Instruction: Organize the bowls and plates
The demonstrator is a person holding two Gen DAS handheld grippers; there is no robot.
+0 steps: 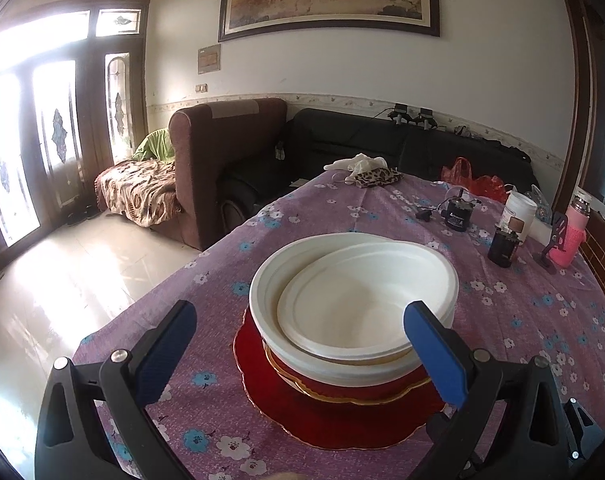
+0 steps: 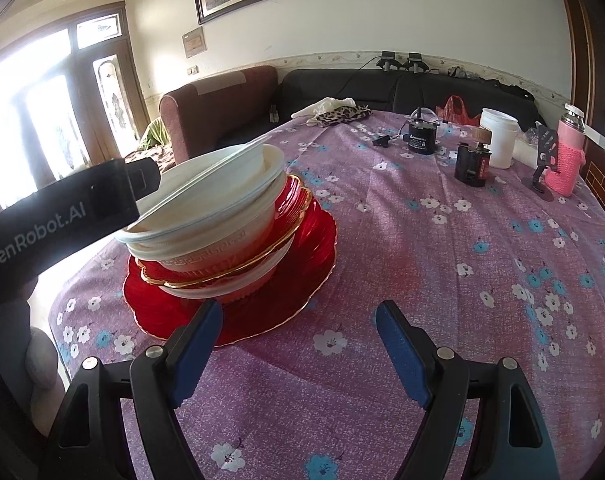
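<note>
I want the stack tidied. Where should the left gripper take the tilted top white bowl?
Grip the top white bowl by its thin rim at the near edge, coming from the left gripper side. It sits askew, so that lip probably stands clear of the bowl beneath.

Bright daylight blown out at left doors [image 1: 30,128], floor [image 1: 74,280] glare, fisheye bending, dark vignetted corners

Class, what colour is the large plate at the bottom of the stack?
Red large plate with a gold rim, clearest from the right wrist.
</note>
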